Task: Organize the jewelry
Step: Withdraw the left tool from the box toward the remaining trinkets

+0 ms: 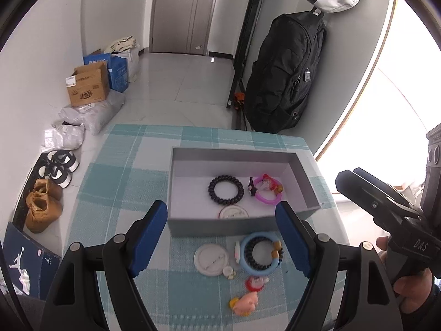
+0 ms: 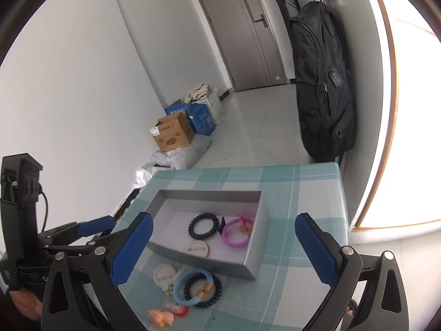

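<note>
A grey open box (image 1: 234, 152) (image 2: 209, 192) stands on the checked cloth. It holds a black coil hair tie (image 1: 226, 191) (image 2: 202, 226), a purple bracelet (image 1: 266, 194) (image 2: 237, 235) and a white round piece (image 1: 233, 211) (image 2: 197, 248). In front of the box lie a white disc (image 1: 210, 259) (image 2: 164, 274), a blue ring (image 1: 245, 256) (image 2: 179, 289) over a second black coil (image 2: 212, 298), a red charm (image 1: 255, 284) and a pink pig figure (image 1: 245, 303) (image 2: 161, 317). My left gripper (image 1: 222, 237) hovers open above these loose pieces. My right gripper (image 2: 224, 248) is wide open near the box, holding nothing.
The table (image 1: 124, 165) with its teal checked cloth ends just beyond the box. A black backpack (image 1: 286, 77) hangs at the far right. Cardboard boxes (image 1: 88, 87), bags and shoes (image 1: 44, 207) line the floor on the left.
</note>
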The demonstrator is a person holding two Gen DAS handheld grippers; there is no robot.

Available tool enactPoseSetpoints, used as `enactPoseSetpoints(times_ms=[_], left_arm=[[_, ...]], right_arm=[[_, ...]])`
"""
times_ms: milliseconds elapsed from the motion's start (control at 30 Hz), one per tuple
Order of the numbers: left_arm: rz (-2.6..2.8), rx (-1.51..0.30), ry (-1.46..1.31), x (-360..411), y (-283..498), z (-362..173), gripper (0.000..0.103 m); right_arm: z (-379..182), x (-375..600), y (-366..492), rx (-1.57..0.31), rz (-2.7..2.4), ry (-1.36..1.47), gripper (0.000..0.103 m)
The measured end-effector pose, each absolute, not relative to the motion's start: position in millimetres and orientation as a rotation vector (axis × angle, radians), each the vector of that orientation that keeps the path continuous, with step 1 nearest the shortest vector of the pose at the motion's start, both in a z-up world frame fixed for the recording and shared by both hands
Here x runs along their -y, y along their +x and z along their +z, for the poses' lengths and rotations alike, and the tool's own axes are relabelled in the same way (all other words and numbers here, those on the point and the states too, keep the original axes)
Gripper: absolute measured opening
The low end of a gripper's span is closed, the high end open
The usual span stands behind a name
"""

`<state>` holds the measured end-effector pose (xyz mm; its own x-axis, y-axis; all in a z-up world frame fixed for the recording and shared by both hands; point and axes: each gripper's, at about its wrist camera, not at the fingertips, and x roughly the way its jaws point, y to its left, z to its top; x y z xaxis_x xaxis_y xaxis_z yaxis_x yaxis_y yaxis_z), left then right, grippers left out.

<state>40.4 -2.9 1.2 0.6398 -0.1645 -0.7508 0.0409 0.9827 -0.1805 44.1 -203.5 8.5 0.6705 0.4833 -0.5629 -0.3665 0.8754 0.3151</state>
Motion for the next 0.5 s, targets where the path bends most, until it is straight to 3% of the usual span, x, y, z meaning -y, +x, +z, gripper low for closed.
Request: enactPoseSetpoints(times_ms=[500], left_arm=[[-0.122,-0.939,-0.122,12.2,6.3,-22.7,0.079]], right_arm=[[-9.0,213.3,7.3,-0.737,0.398,0.162,0.103]])
